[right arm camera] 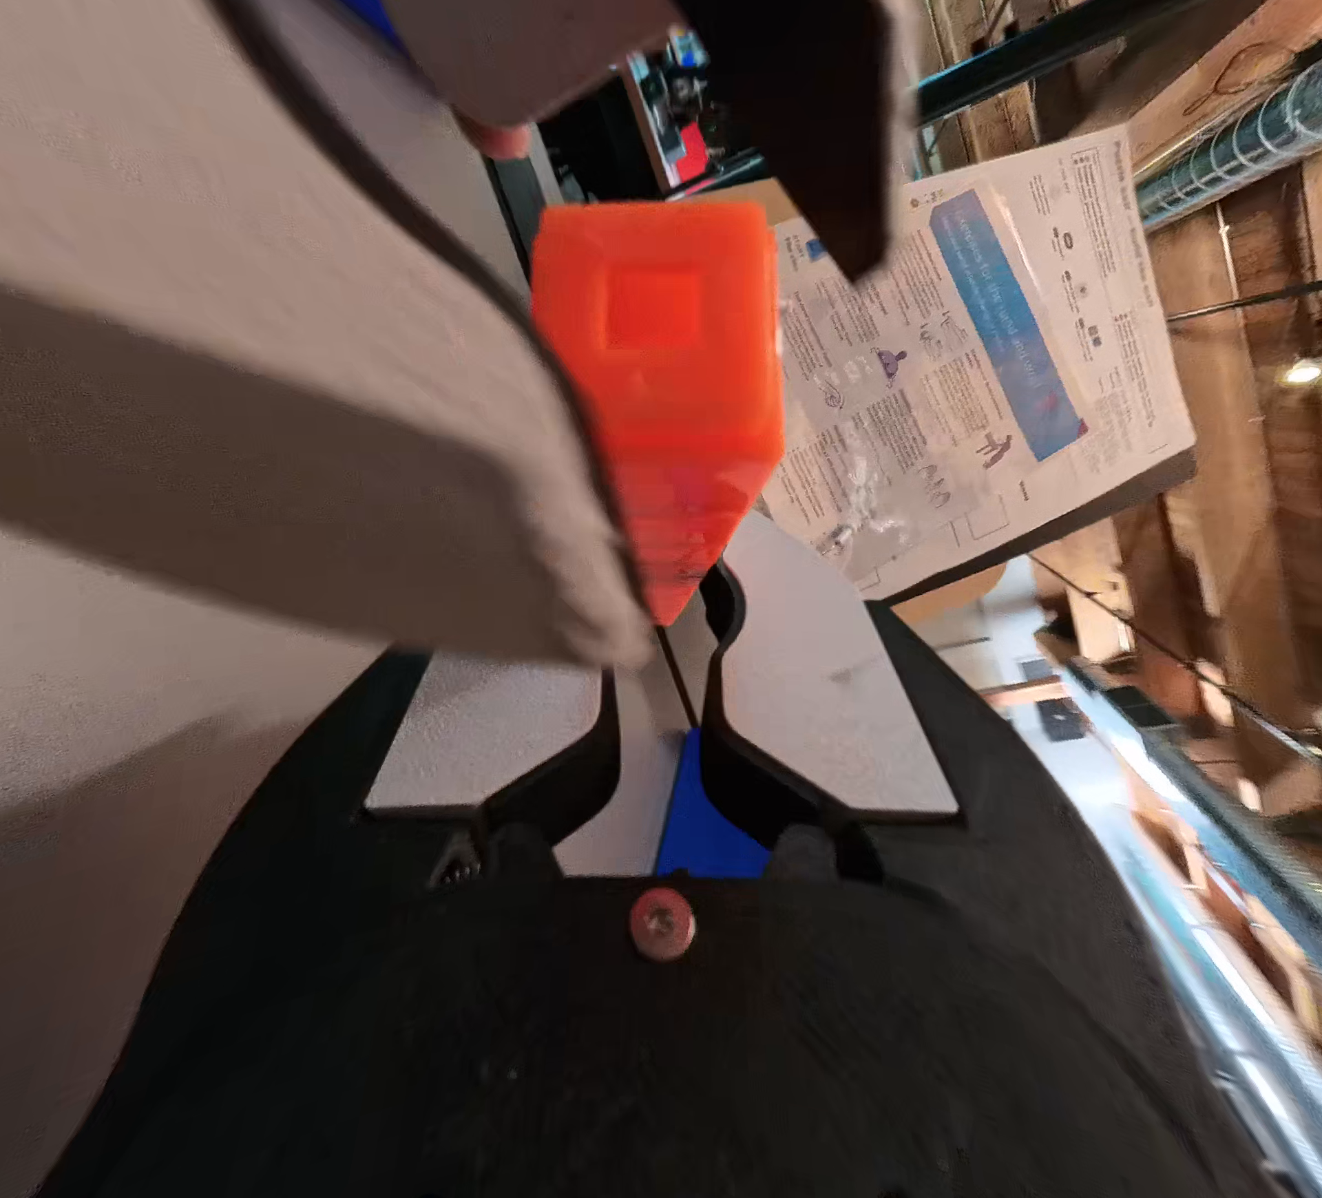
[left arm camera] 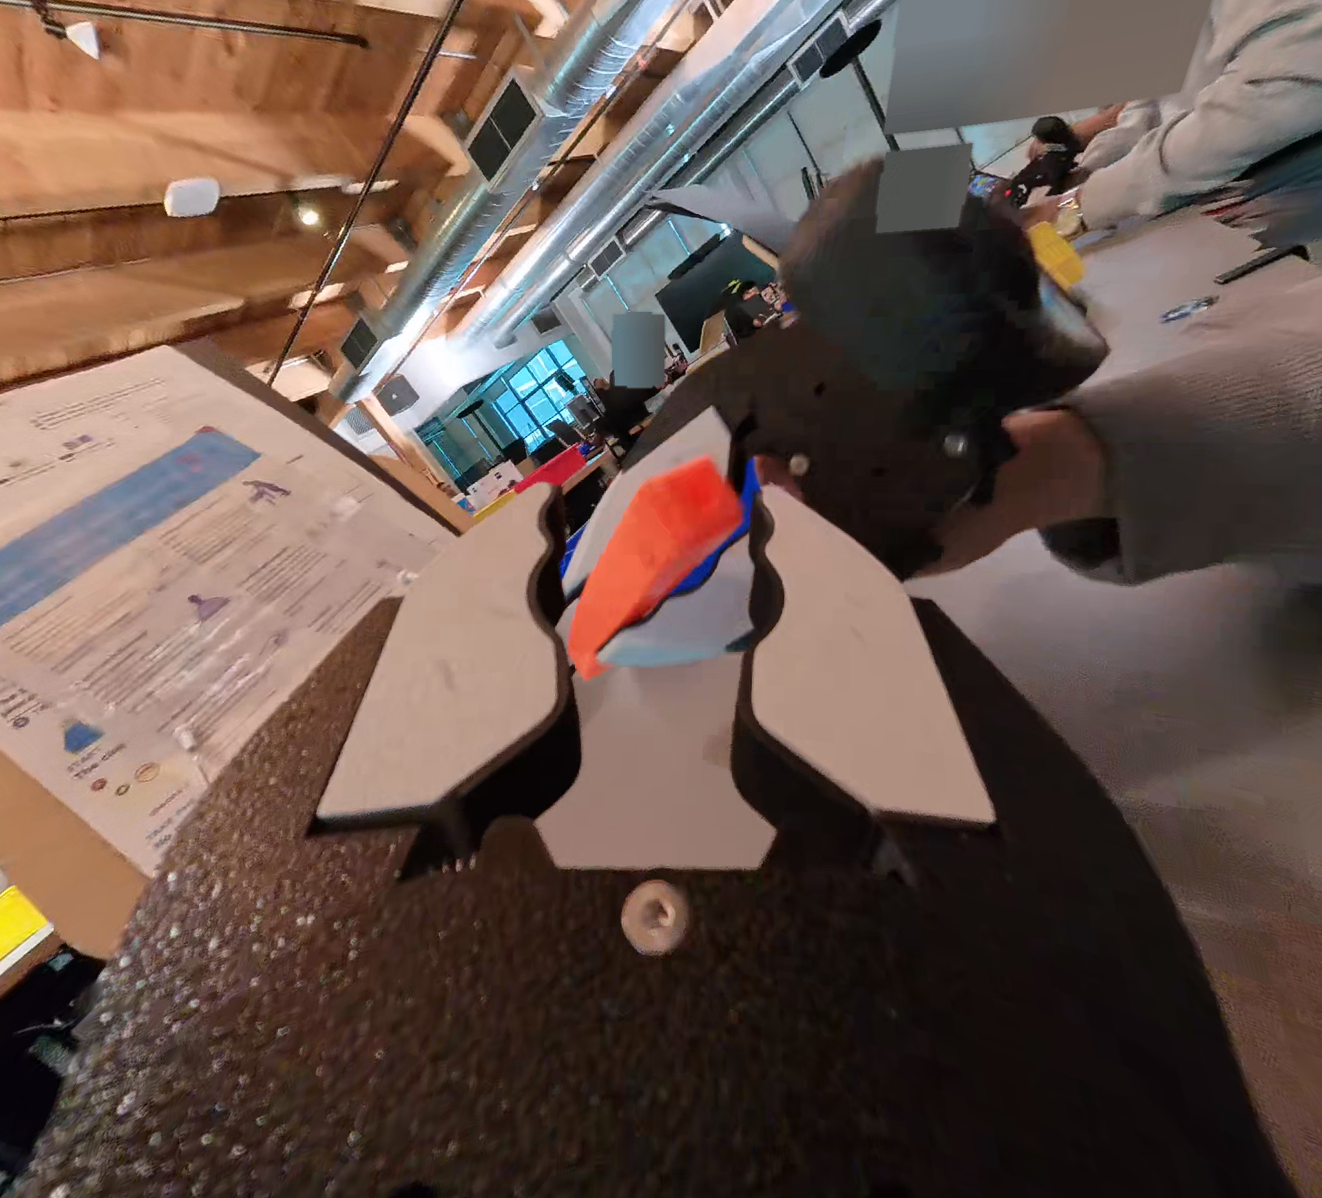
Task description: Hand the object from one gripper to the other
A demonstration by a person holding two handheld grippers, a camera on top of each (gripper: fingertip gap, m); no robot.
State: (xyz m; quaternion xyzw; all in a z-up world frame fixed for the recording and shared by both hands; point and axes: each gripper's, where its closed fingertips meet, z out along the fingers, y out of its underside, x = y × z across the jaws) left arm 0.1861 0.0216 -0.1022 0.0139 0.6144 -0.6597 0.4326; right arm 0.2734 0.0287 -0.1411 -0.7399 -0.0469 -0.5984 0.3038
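An orange wedge-shaped block [left arm camera: 658, 555] [right arm camera: 658, 341] is held up in the air between the two grippers. My right gripper [right arm camera: 679, 598] is shut on its narrow end. In the left wrist view its black body [left arm camera: 894, 412] reaches in from the right, with one grey finger [left arm camera: 672, 638] under the block. My left gripper [left arm camera: 654, 541] is open, with a fingertip on either side of the block, close to it. In the right wrist view its fingers [right arm camera: 286, 377] look large and blurred at the left and top.
A white poster board [left arm camera: 179, 555] [right arm camera: 966, 341] stands close on one side. A person's grey sleeve [left arm camera: 1216, 448] holds the right gripper above a grey table [left arm camera: 1180, 770]. A yellow bin [left arm camera: 1055, 248] and other people are farther off. Something blue [right arm camera: 687, 806] shows behind the fingers. My right fingertips sit around 9 cm from my left ones.
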